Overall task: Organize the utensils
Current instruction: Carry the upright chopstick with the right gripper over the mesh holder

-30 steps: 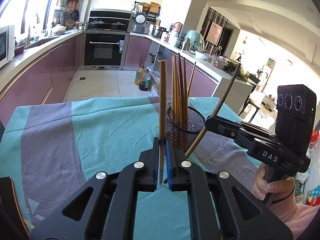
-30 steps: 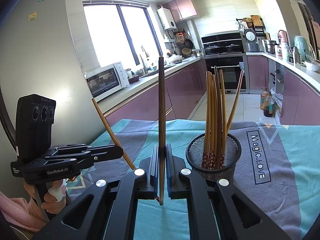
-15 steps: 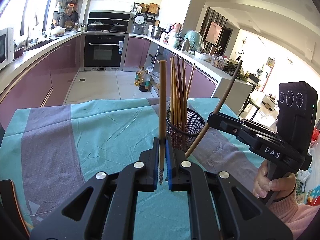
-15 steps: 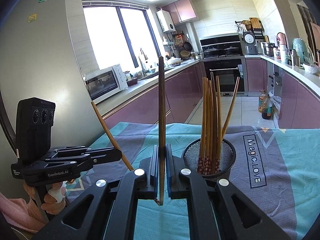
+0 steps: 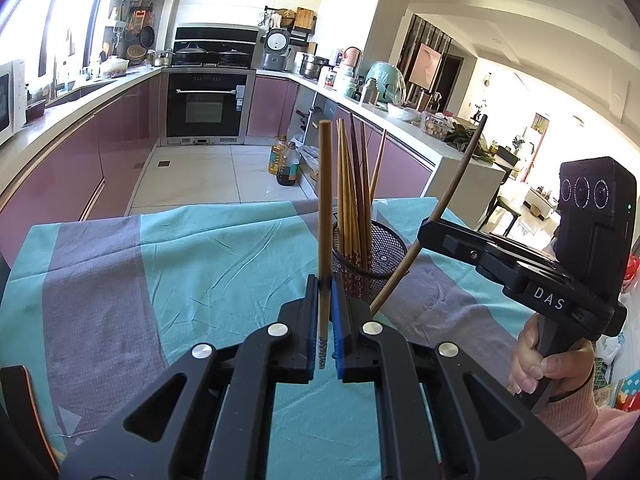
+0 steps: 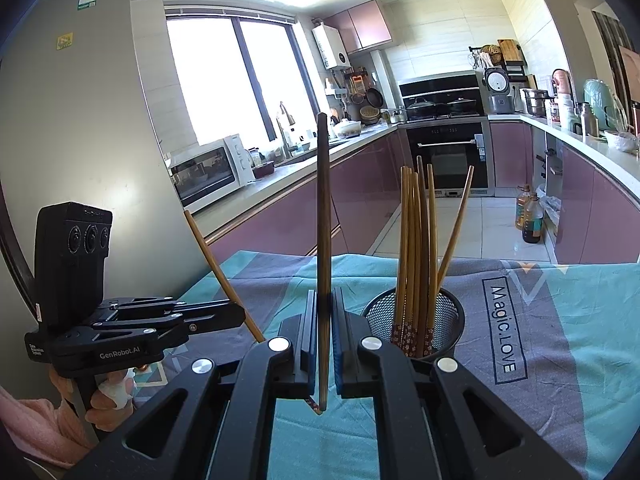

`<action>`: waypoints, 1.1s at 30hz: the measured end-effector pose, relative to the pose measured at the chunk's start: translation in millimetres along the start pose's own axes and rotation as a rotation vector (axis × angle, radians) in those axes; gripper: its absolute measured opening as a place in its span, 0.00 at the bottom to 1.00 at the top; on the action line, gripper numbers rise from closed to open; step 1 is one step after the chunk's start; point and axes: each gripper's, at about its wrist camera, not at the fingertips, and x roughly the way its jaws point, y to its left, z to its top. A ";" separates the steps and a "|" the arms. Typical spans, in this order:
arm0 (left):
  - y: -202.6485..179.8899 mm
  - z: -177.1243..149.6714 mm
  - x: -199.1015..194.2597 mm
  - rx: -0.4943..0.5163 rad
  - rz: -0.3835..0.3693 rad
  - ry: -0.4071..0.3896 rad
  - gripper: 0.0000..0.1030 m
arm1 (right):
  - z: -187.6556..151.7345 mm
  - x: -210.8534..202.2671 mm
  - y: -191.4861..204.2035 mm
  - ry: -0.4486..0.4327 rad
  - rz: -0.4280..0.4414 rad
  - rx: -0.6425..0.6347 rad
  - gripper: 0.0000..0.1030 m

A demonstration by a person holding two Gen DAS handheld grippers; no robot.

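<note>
**Two chopsticks held upright, mesh holder waiting between them**

A worktop [image 5: 224, 248] draped in a teal-and-grey cloth fills the foreground of a bright kitchen. On it stands a black mesh holder [image 6: 416, 320], already carrying a bundle of chopsticks [image 6: 414, 248] that stand nearly upright, one leaning off to the side. The left tool [image 5: 325, 336] is clamped tight on a light wooden chopstick [image 5: 325, 200], its long axis near vertical, patterned tip down between the blue pads. The right tool [image 6: 325, 340] is likewise closed on a darker chopstick [image 6: 323, 216], also held upright. Seen from the left, the holder sits just beyond and slightly right of the held stick; from the right, it stands ahead and to the right, a little farther off. The left hand appears nearer the rim. Either stick seems to need lifting until its tip clears the rim before it drops in.
</note>
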 end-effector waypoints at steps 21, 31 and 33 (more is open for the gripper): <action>-2.4 6.1 -4.7 0.041 -0.018 -0.023 0.07 | 9.6 -8.1 -4.6 -0.033 -0.012 -0.011 0.05; -5.3 8.5 -7.0 0.055 -0.023 -0.032 0.07 | 15.8 -11.6 -7.0 -0.048 -0.012 -0.017 0.05; -5.1 10.6 -6.7 0.058 -0.025 -0.034 0.07 | 17.4 -12.2 -7.0 -0.051 -0.013 -0.019 0.05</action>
